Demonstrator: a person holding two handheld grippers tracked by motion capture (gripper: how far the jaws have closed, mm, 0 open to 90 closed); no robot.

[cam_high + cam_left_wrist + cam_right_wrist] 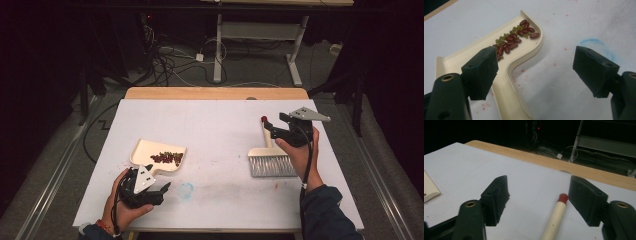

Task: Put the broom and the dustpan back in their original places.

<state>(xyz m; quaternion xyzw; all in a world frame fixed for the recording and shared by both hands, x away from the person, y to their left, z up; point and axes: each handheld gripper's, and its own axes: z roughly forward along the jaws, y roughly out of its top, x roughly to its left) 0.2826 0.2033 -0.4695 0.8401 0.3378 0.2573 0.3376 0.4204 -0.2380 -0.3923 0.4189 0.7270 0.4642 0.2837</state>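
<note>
A cream dustpan (pixel 145 150) lies on the white table top at the left, holding a heap of red and green beans (pixel 167 158). My left gripper (pixel 165 189) rests just in front of it, open. In the left gripper view the dustpan's handle (pixel 506 92) runs between the jaws of that gripper (pixel 536 62), close to the left one, and neither pad touches it. A hand brush (pixel 270 162) with grey bristles and a red-tipped wooden handle lies at the right. My right gripper (pixel 268 126) stands open over that handle (pixel 554 217), which sits between its jaws (pixel 539 192) without touching either one.
A faint blue smudge (pixel 186 190) marks the white sheet near the left gripper. The table's wooden far edge (pixel 215 93) borders the sheet. Beyond it, cables (pixel 170 65) and the legs of another table (pixel 218 45) stand on the floor.
</note>
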